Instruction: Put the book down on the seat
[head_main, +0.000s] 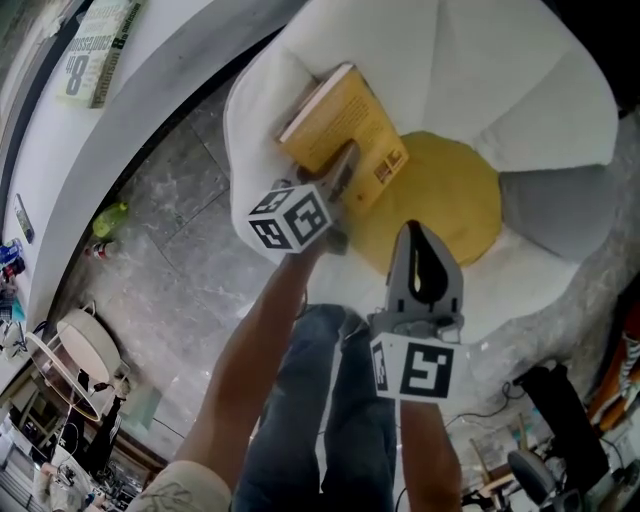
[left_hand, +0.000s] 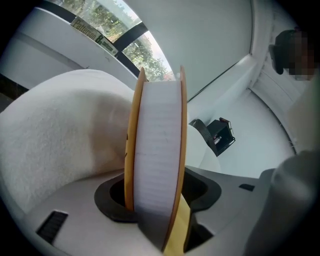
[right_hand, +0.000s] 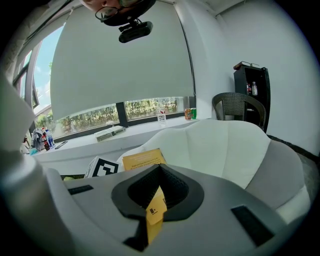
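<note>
**Position of the work.** The book (head_main: 345, 125) lies at the far-left edge of the yellow cushion (head_main: 450, 205), propped on the white chair shell (head_main: 255, 95) that rises beside the cushion. One near corner reaches over the cushion's rim. Its broad yellow cover faces up.

**Left gripper.** The left gripper (head_main: 336, 188) comes in from the near-left of the cushion. Its fingers (head_main: 343, 160) stand spread, one above and one below the book, at the book's near end. In the left gripper view the page block fills the middle, with a dark gap on each side of it, so we judge that the pads do not press the covers. Whether the book's full weight already rests on the shell, we cannot tell from these views.

**Right gripper.** The right gripper (head_main: 416, 240) hangs over the near edge of the cushion. Its fingers are pressed together on nothing, and it is well apart from the book. The left gripper is the nearer one.

**Axis and heading.**
- The book's long axis runs straight on from the left fingers, away from the cushion's near edge toward the chair back.
- The page edge points back at the left gripper.
- We judge that the coming move depends on drawing those fingers back along this axis, so that the book is not dragged off the shell.
</note>
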